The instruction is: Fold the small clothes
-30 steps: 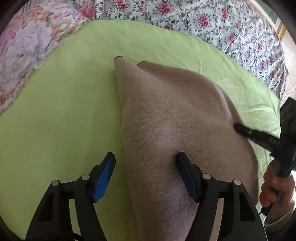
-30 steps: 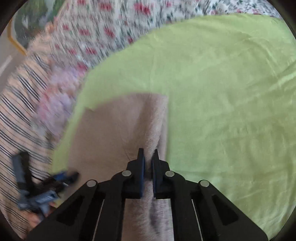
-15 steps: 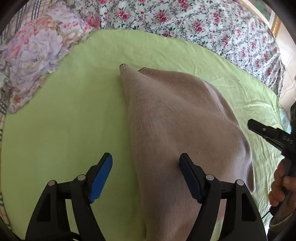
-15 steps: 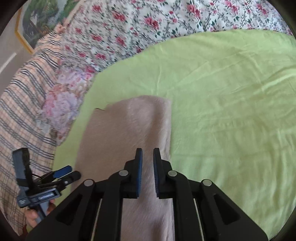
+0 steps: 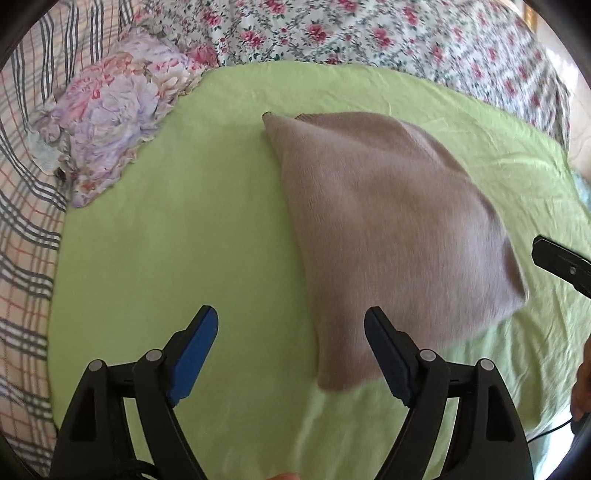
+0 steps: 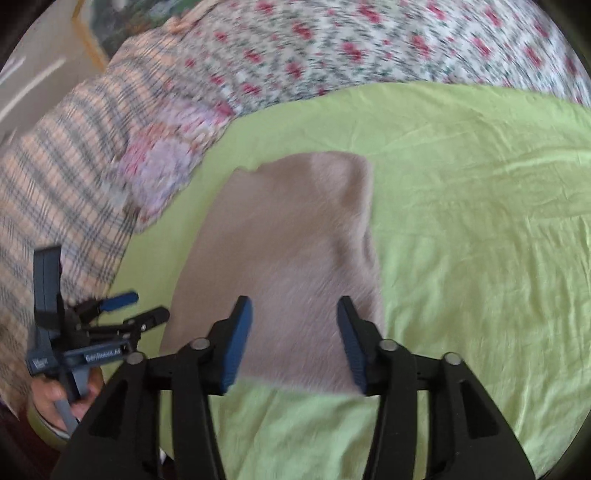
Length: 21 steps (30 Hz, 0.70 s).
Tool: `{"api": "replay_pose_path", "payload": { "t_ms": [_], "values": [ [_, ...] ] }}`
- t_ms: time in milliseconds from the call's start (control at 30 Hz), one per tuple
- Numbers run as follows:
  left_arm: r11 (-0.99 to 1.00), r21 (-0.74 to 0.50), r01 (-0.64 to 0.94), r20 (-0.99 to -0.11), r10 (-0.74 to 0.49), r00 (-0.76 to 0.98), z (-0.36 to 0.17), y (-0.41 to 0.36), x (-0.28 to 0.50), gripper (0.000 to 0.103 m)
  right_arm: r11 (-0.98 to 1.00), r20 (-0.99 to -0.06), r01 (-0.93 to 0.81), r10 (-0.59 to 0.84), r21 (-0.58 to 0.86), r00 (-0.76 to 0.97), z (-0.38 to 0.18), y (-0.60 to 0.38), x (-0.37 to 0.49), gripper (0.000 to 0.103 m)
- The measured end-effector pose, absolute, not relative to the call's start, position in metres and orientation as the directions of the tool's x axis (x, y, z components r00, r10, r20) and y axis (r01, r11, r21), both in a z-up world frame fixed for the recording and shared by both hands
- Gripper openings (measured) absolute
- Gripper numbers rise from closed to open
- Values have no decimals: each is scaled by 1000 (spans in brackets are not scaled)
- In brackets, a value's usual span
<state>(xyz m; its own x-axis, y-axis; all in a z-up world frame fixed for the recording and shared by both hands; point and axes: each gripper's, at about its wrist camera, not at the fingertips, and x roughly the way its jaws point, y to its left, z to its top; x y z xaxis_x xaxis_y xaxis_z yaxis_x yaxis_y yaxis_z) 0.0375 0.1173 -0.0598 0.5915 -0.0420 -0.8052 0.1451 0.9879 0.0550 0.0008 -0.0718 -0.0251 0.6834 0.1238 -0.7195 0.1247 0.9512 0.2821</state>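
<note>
Floral and checked bedding rings a lime-green sheet spread flat on the bed. On the sheet lies a folded beige knit garment, soft, light and probably limp, best taken at a corner or along an edge. The left hand-held gripper hangs released above its near edge, jaws just widened. The right hand-held gripper has just been opening too; nothing is between its jaws.

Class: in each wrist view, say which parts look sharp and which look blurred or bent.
Left wrist: floral bedspread fairly sharp, sweater edges smeared, fisheye bends the green sheet. Right wrist: bedspread and sweater streaked with motion blur.
</note>
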Motion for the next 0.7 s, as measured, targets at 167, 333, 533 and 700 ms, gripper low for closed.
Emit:
{"api": "replay_pose_path", "payload": {
  "t_ms": [167,333,533,700],
  "values": [
    [982,114,149,-800,2,600,-66,120,10,83,984,-735,52,91,169,672,-29,-41,-19,72],
    [985,117,129,-806,18,591,-69,126,-6,83,989,-755,38,84,143,650,-36,-31,-32,78],
    [982,135,135,-802,28,596,-71,124,-16,83,984,-770,54,97,168,630,-47,-29,-39,78],
    [979,145,145,-794,27,608,-69,120,-16,83,981,-773,72,96,180,627,-50,-29,-40,78]
  ]
}}
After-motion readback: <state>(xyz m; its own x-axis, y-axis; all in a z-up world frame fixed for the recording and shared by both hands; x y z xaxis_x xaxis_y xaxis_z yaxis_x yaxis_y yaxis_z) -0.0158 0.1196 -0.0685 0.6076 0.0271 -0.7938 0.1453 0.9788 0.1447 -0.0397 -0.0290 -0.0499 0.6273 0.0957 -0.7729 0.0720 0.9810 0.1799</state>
